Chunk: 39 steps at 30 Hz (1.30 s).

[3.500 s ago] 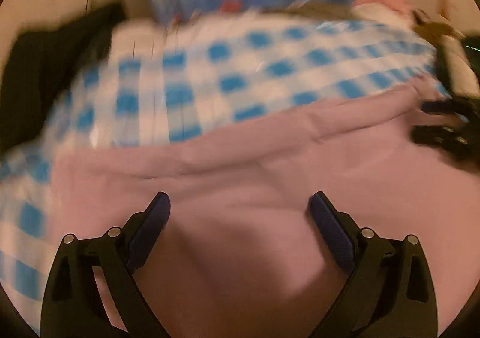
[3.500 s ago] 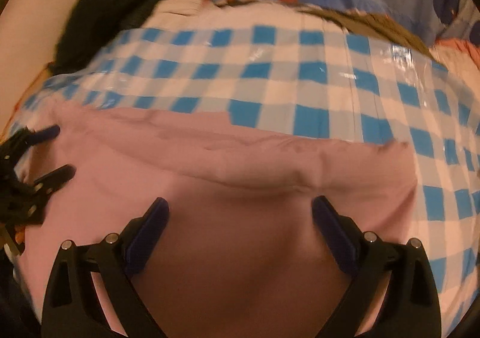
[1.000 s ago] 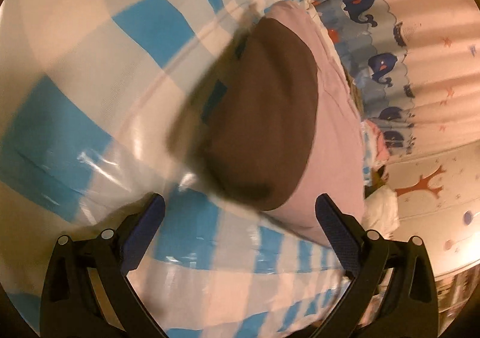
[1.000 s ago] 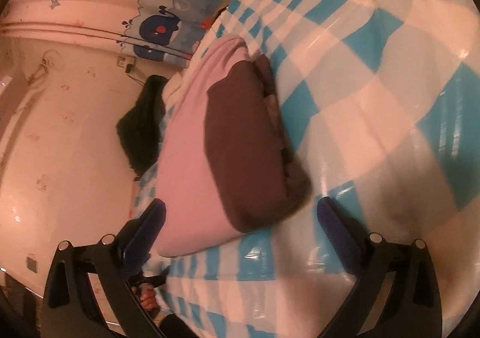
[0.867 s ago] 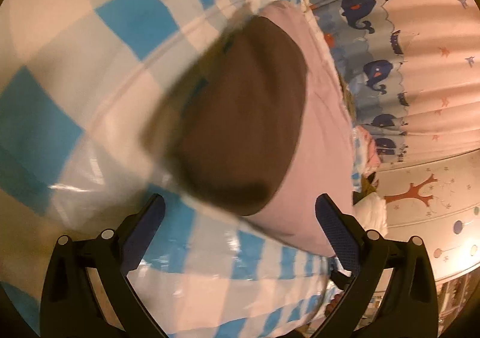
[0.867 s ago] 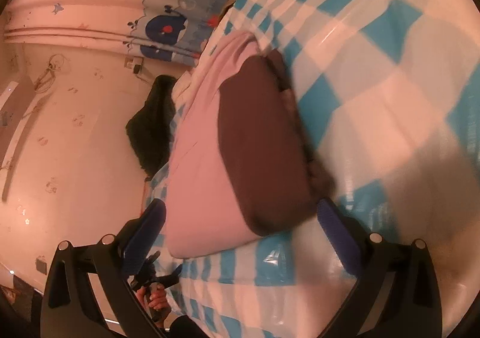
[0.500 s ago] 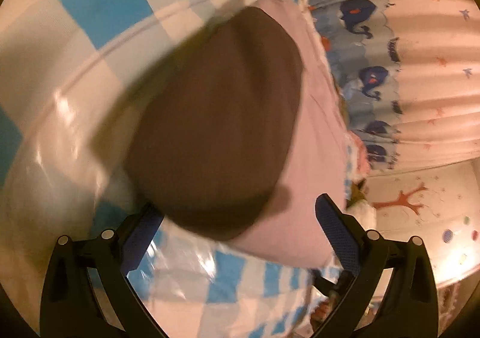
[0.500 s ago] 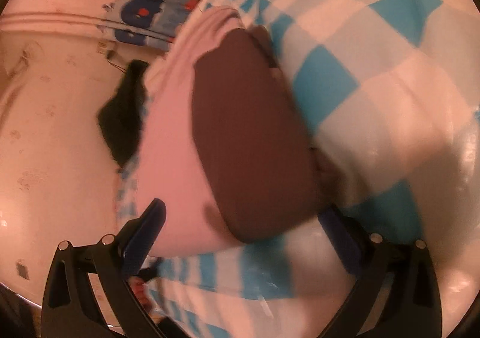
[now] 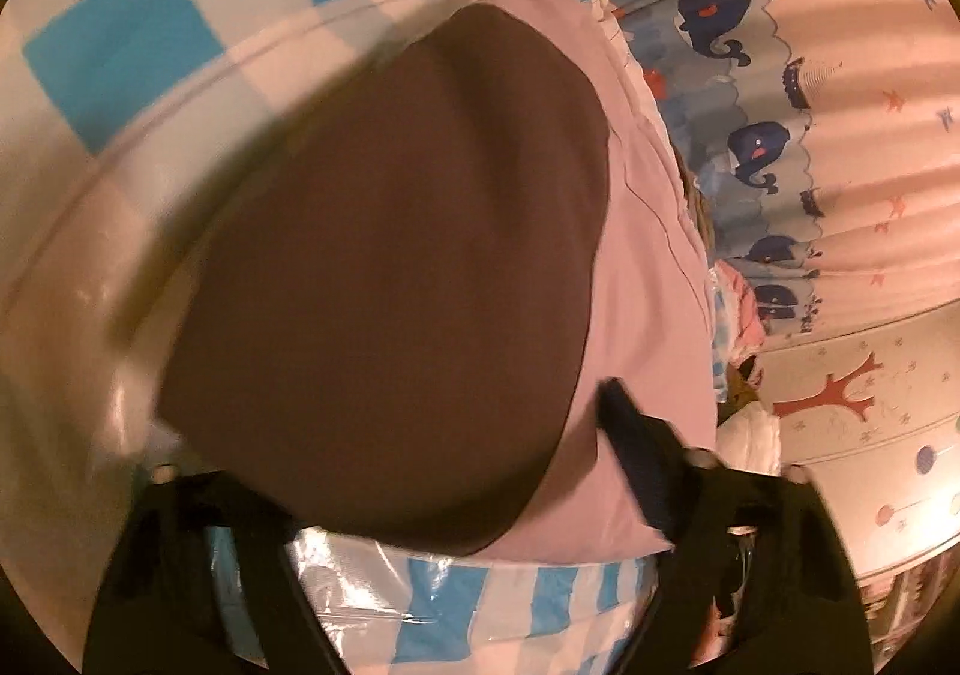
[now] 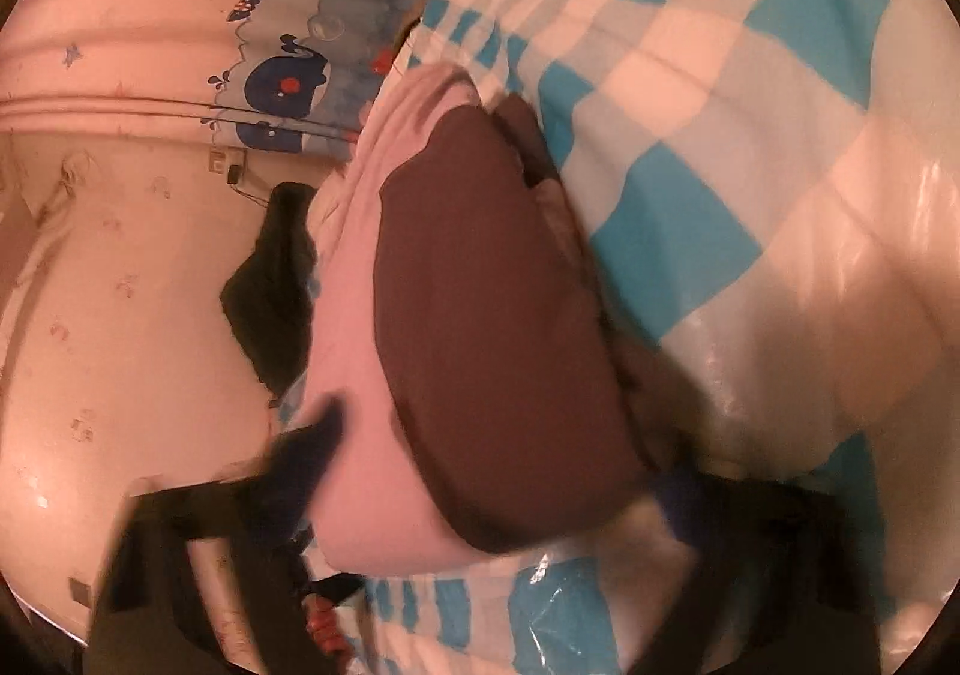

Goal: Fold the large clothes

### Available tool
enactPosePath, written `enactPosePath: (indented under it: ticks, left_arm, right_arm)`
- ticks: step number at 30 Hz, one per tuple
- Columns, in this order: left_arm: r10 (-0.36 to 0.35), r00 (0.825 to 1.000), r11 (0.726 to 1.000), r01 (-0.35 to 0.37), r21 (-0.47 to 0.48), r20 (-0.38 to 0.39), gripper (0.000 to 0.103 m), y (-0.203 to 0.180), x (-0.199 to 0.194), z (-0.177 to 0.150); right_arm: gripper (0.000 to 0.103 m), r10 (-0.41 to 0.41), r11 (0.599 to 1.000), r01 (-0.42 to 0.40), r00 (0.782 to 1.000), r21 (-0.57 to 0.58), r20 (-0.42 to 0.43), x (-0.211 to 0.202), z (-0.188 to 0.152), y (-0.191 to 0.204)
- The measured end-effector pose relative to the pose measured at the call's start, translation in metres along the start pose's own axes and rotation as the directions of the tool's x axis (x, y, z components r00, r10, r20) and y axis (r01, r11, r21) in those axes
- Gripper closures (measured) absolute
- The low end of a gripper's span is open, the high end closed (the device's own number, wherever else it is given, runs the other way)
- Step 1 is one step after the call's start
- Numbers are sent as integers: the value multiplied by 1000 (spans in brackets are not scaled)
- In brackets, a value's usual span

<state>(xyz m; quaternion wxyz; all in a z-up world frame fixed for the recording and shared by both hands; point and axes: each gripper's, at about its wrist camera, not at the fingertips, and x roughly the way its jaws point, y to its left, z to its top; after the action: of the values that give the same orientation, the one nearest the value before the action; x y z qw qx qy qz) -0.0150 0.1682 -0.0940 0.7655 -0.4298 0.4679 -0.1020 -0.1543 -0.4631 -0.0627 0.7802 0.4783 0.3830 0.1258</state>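
Left wrist view: no readable writing or brand showing. Folded pink-and-brown garment [image 9: 396, 279] lying on blue-checked cloth [image 9: 114, 57], filling space between left gripper [image 9: 414, 465] fingers. Jaws closing around its near end; pad contact unclear. Whale-print curtain [image 9: 744, 93] hanging beyond.

Right wrist view: no legible text. Right gripper [image 10: 498, 471] jaws closing, garment's near end sitting between them; firm grip cannot be told through blur. Black clothing [image 10: 270, 285] lying beside garment.

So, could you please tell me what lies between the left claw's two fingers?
The near end of the folded pink-and-brown garment lies there on the checked cover, in the left wrist view; the left claw is closing its jaws around it.
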Motion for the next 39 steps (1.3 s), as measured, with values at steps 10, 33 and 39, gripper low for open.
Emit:
enactPosePath:
  ticks: [10,33,39]
  left_arm:
    - [-48,999,990,51,131,-25,67,-36,-63,-7]
    - [102,993,980,-111,164,62,63,-21,-93,-58]
    - [107,994,975,-110,193,22,48,-20,-129,-106]
  right_arm:
    - [68,140,985,-138,990,-101,10,-49,-24,47]
    - [67,244,967,-245,970,70,23,-74,-80,-4]
    - [57,181,982,-180,984,59,-7,-117,-98,-30]
